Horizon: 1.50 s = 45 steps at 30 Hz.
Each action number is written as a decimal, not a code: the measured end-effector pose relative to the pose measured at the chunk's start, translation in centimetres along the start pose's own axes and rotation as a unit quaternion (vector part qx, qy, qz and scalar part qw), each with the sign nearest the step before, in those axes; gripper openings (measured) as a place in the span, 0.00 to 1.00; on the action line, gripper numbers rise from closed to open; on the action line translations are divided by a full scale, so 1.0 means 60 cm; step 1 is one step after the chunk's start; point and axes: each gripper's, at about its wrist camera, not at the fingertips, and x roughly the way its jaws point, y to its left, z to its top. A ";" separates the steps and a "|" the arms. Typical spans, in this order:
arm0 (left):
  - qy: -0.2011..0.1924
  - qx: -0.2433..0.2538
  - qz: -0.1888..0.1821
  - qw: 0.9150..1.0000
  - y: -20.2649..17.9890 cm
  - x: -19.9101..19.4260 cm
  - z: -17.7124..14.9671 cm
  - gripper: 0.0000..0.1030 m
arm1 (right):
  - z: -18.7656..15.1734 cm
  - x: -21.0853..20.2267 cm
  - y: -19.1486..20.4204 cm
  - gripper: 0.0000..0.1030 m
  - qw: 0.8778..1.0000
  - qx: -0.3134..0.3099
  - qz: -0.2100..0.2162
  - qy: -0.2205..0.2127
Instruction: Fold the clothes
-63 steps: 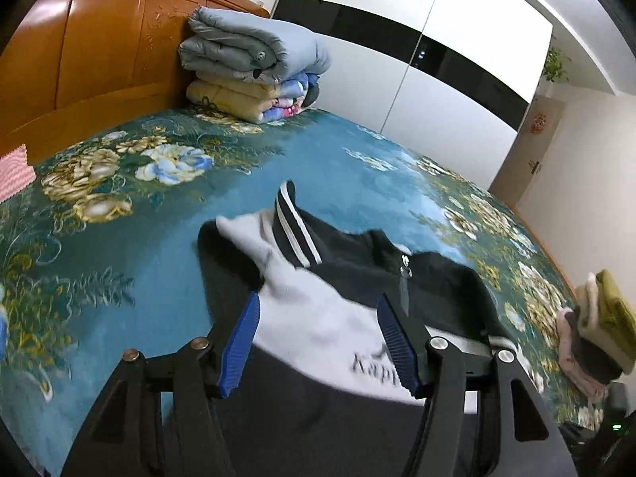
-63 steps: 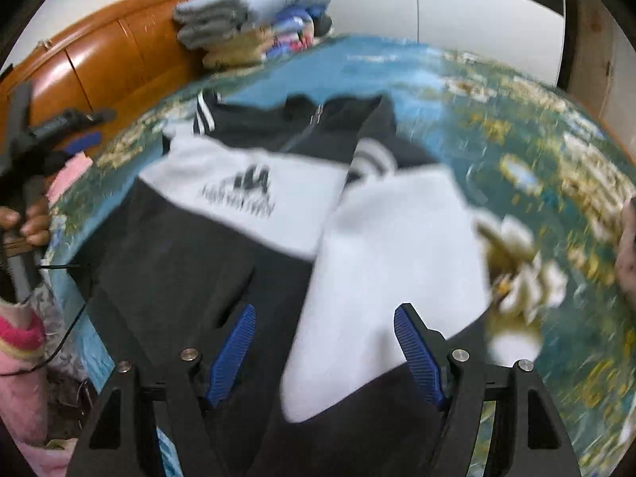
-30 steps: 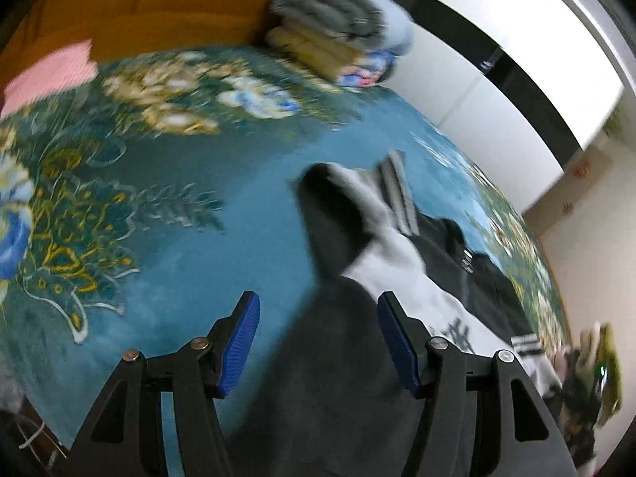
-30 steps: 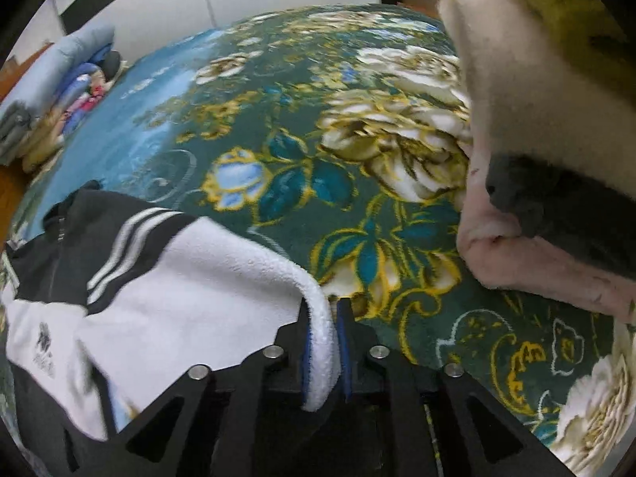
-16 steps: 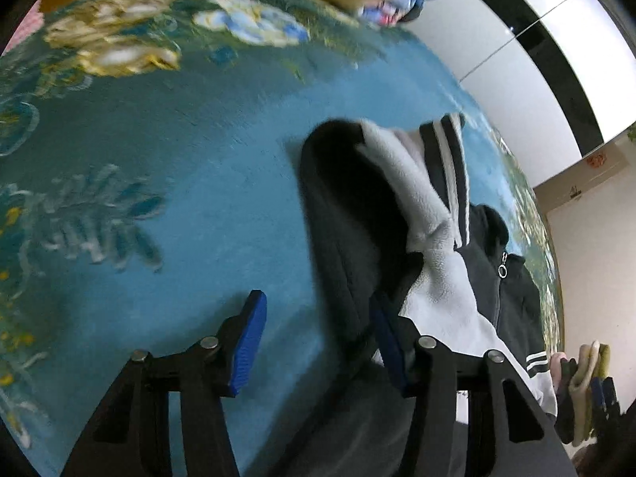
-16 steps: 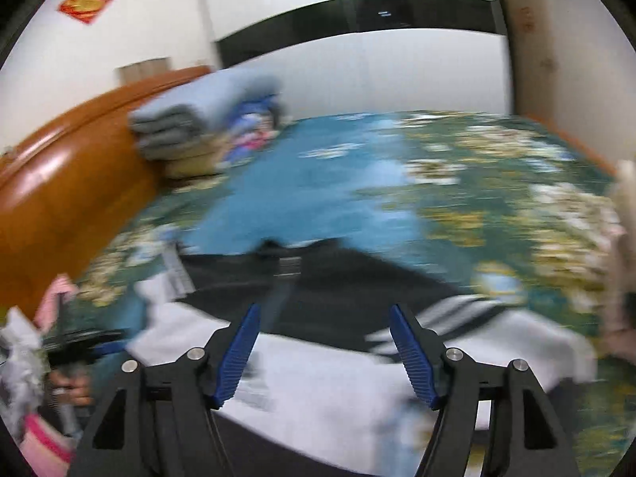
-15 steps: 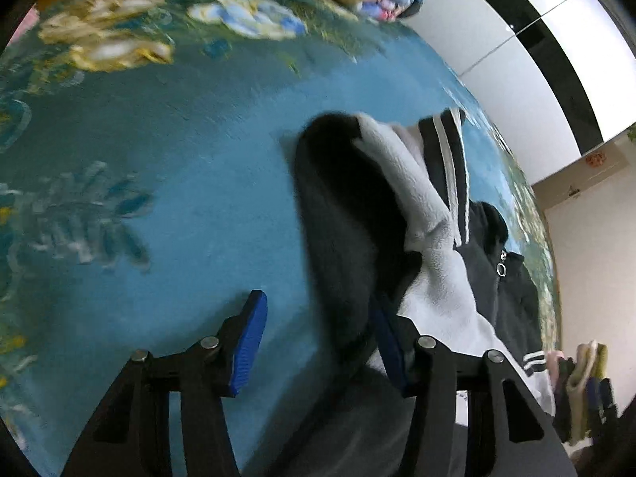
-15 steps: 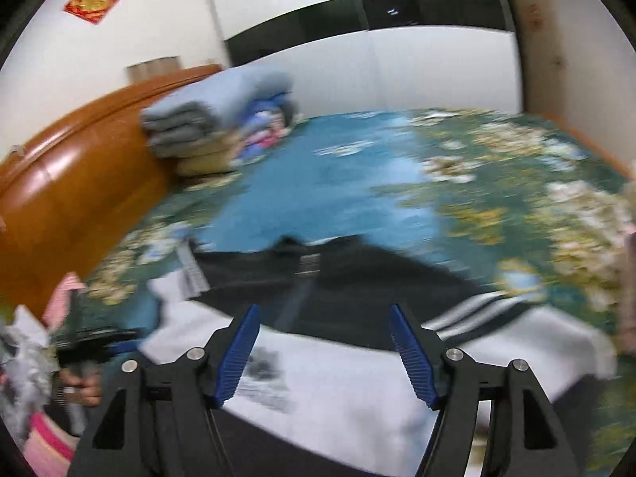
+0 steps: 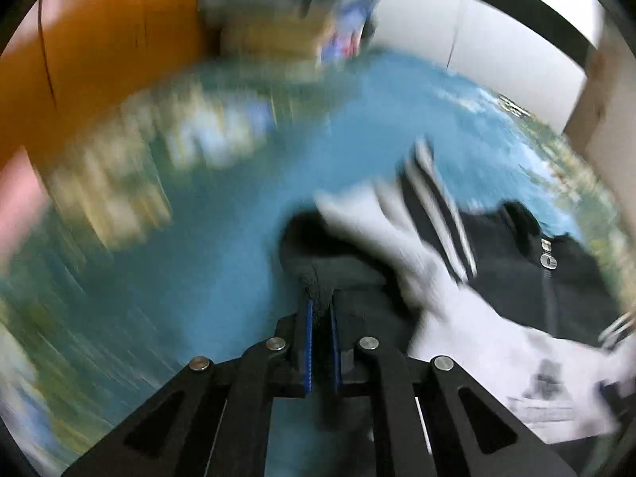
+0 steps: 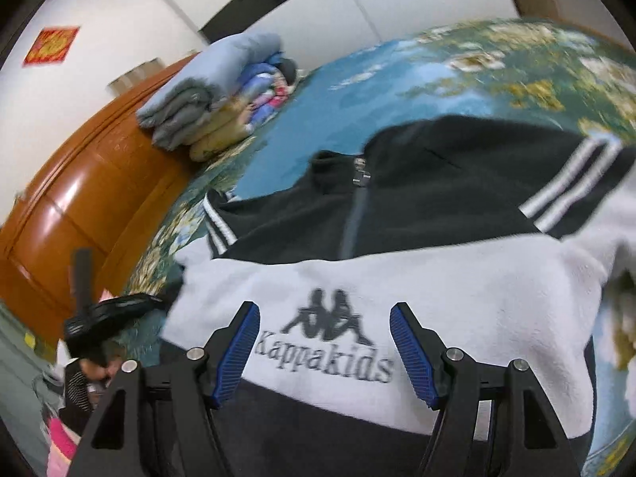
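Floral bedspread: left gripper clamped on jacket sleeve, right gripper spread apart above its logo

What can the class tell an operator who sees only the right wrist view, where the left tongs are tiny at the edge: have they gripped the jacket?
Observer: Yes. The left tongs are shut on a dark fold of the jacket.
Operator: Which part of it?
Observer: The dark edge beside the white sleeve, on the blue bedspread.
Operator: Are my right tongs holding anything?
Observer: No. The right tongs stand open over the printed chest, gripping nothing.
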 end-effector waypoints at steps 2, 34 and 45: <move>-0.096 0.069 0.092 0.989 -0.009 -0.053 0.023 0.07 | 0.002 -0.004 -0.014 0.70 1.000 0.009 -0.007 -0.005; 0.121 -0.514 -0.343 0.777 0.334 0.060 -0.226 0.44 | -0.002 0.007 -0.029 0.70 0.999 0.015 -0.025 0.015; 0.075 -0.672 -0.361 0.642 0.322 0.106 -0.239 0.61 | -0.004 0.005 -0.023 0.70 1.000 0.006 -0.017 0.016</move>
